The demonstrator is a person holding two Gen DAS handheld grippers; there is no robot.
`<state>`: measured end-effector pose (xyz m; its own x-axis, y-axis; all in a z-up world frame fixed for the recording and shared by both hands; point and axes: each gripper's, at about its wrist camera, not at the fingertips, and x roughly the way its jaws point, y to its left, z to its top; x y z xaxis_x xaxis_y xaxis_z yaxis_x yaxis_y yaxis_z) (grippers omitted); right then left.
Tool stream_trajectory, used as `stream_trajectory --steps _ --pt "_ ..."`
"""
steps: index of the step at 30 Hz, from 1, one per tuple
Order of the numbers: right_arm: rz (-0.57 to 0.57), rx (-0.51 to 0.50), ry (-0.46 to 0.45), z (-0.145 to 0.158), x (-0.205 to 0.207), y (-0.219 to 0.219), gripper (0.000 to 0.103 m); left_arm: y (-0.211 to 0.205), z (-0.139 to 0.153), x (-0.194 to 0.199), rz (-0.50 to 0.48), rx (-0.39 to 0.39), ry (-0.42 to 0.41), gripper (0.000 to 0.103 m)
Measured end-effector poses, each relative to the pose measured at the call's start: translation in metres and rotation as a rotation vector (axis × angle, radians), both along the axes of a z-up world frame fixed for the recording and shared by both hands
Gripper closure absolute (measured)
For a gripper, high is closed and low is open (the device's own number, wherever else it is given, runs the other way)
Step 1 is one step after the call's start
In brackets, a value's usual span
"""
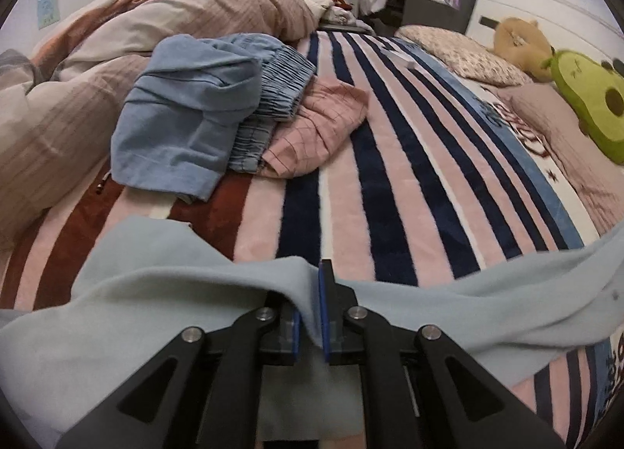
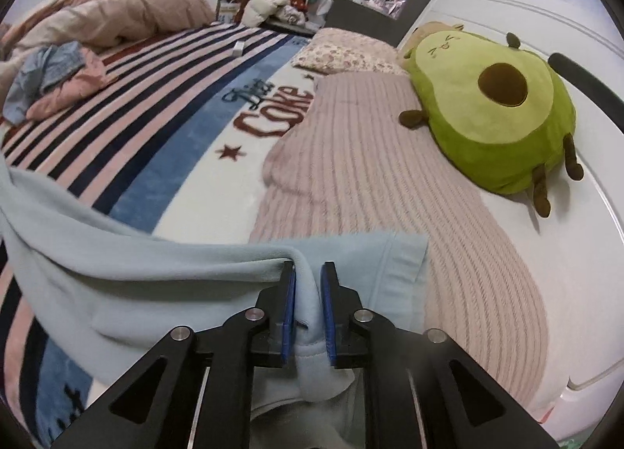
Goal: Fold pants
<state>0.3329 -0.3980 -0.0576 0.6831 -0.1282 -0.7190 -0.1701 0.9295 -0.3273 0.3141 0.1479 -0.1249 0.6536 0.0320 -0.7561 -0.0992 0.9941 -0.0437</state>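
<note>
Pants point(image 1: 163, 293) of pale blue fleece hang stretched between two grippers over the near edge of the bed, one garment, held at two spots so the cloth spans flat for a fold. In the left wrist view the left gripper point(image 1: 310, 306) has its jaws nearly together, clamped on a pinched ridge of the fabric. In the right wrist view the right gripper point(image 2: 308, 304) stands with its jaws a little apart; a fold of the pants runs between the blue pads, and whether they press on it I cannot tell. A hemmed end of the garment lies just beyond those fingers on the pink ribbed blanket point(image 2: 390, 183). Under it all spreads one striped blanket point(image 1: 390, 183). Farther off sits a heap of other clothes: one light blue garment point(image 1: 187, 105) on top, a pink checked one point(image 1: 319, 125) beside it. Against the headboard lean two plush toys, a green avocado point(image 2: 495, 109) and a tan one point(image 1: 518, 43), near one floral pillow point(image 2: 343, 51). One rumpled duvet point(image 1: 195, 20) lies farthest back
</note>
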Motion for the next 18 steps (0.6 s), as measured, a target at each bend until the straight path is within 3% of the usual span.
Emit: stream_trajectory --steps 1,3,4,5,6,7,13,18 --pt "0.003 -0.01 -0.003 -0.001 0.002 0.001 0.086 0.001 0.001 0.0 0.005 -0.008 -0.003 0.092" --pt "0.009 -0.004 -0.006 0.002 0.003 0.003 0.083 0.001 0.004 -0.002 0.009 -0.011 -0.013 0.063" --pt "0.008 0.002 -0.012 0.005 0.002 0.004 0.078 0.0 0.009 -0.005 0.012 -0.008 -0.035 0.034" --pt "0.007 0.006 -0.022 0.008 0.001 0.004 0.065 0.001 0.015 -0.009 0.011 -0.01 -0.059 0.027" --pt "0.008 0.01 -0.039 0.014 -0.002 0.004 0.055 0.001 0.023 -0.015 -0.004 -0.023 -0.081 0.027" --pt "0.011 0.012 -0.049 0.018 -0.005 0.003 0.038 0.001 0.028 -0.019 -0.015 -0.035 -0.088 0.027" --pt "0.031 0.102 -0.036 0.037 -0.033 -0.005 0.035 -0.008 0.049 -0.041 -0.059 -0.062 -0.119 0.026" --pt "0.087 0.087 0.01 0.025 -0.061 0.0 0.029 -0.027 0.042 -0.054 -0.113 -0.061 -0.091 0.026"
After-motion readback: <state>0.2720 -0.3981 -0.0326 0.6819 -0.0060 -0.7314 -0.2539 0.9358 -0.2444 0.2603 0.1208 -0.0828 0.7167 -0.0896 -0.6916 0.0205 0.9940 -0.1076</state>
